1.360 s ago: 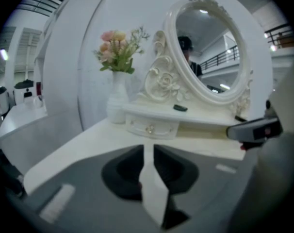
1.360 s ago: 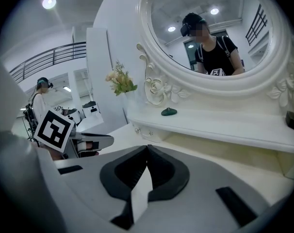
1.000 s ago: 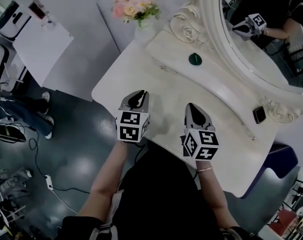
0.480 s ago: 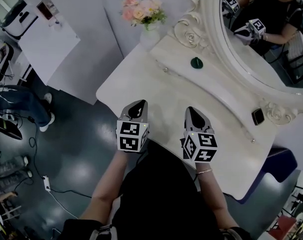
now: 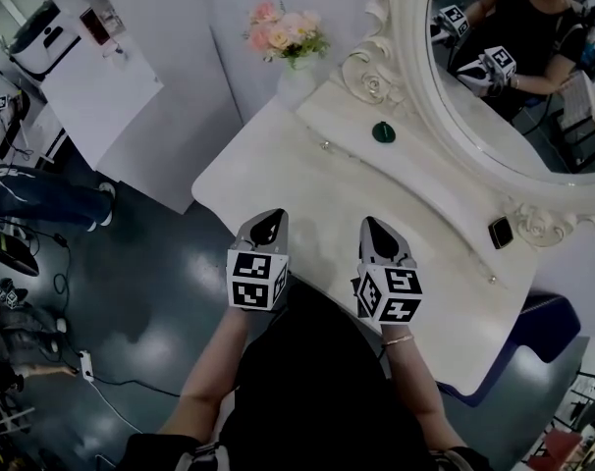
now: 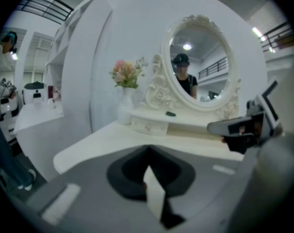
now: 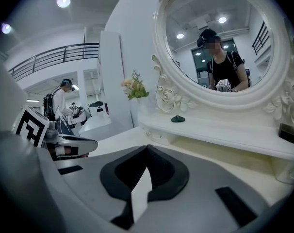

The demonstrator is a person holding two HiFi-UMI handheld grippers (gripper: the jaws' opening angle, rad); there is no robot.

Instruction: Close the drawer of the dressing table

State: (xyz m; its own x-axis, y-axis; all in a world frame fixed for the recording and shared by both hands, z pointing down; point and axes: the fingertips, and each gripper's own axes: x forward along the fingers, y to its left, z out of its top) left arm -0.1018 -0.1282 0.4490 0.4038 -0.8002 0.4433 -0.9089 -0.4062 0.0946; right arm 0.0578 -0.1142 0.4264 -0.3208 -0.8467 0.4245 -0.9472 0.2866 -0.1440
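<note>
Drawn back toward worktop [image 5: 307, 180] edge: left hand-held gripper [image 5: 267, 226], right hand-held gripper [image 5: 376, 230], jaws together, empty. Drawer [image 6: 149, 126] judged flush; retreat is best kept level.

The white dressing table [image 5: 278, 180] has 1 small knobbed drawer [image 6: 149, 126], pushed in flush.

Jaws together: left gripper [image 5: 268, 216], right gripper [image 5: 370, 223]

The left gripper [image 5: 267, 226] and right gripper [image 5: 375, 232] are hovering side by side, jaws together, at lower centre over the white dressing table's [image 5: 307, 180] near edge. Pink flowers [image 5: 286, 35] are standing at top centre. A small green object [image 5: 383, 132] is lying below the oval mirror [image 5: 513, 96], upper right.
</note>
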